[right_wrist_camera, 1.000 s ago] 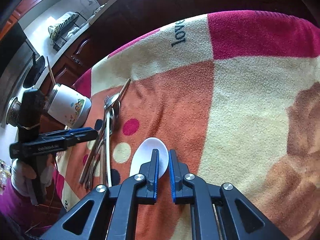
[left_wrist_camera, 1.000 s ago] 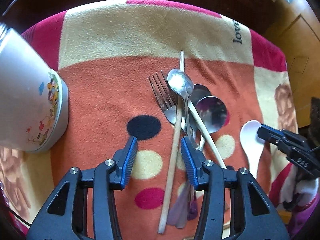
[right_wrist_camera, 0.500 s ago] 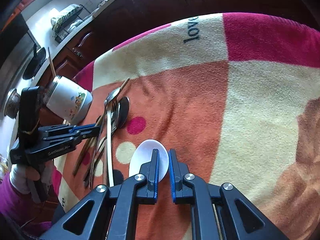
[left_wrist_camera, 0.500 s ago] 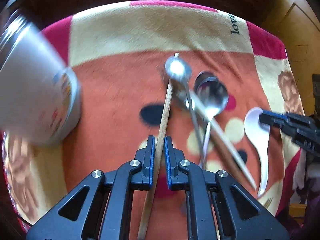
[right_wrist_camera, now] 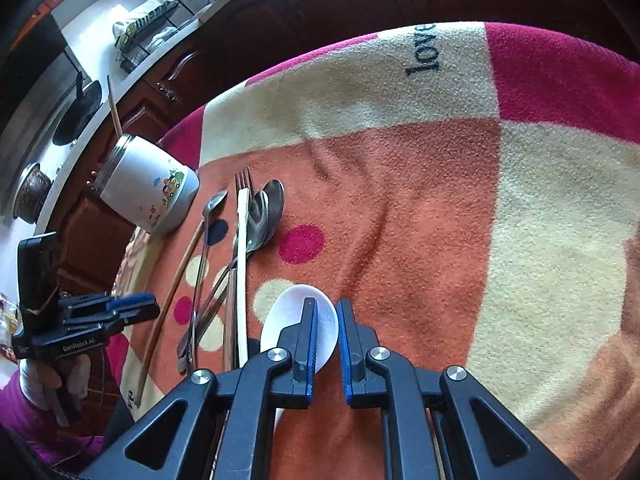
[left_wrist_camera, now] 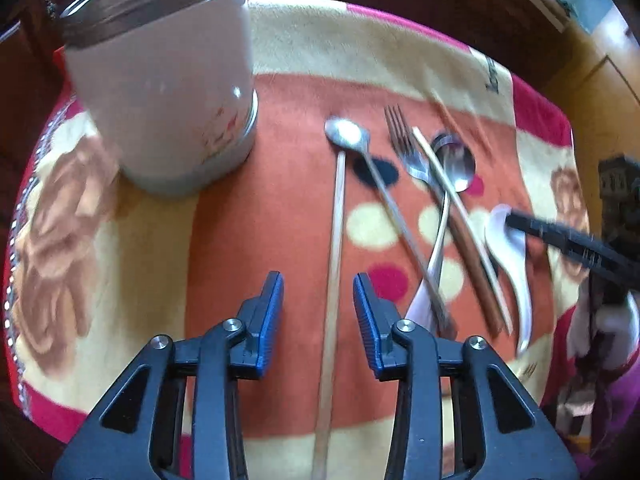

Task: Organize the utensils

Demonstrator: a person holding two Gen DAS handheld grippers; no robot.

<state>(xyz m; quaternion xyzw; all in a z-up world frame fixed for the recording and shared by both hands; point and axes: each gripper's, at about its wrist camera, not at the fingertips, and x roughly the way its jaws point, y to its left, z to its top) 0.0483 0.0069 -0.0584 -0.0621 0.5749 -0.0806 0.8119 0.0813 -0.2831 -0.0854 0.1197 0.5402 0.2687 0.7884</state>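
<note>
Left gripper [left_wrist_camera: 318, 304], jaws just reopened, straddles a loose wooden chopstick [left_wrist_camera: 335, 236] on the blanket [left_wrist_camera: 280, 120] beside the jar [left_wrist_camera: 160, 92], while the right gripper [right_wrist_camera: 324, 344] pinches a white spoon [right_wrist_camera: 280, 328] next to the remaining cutlery [right_wrist_camera: 240, 248]

The right gripper [right_wrist_camera: 325, 316] has its jaws nearly closed over the white spoon [right_wrist_camera: 296, 320].
</note>
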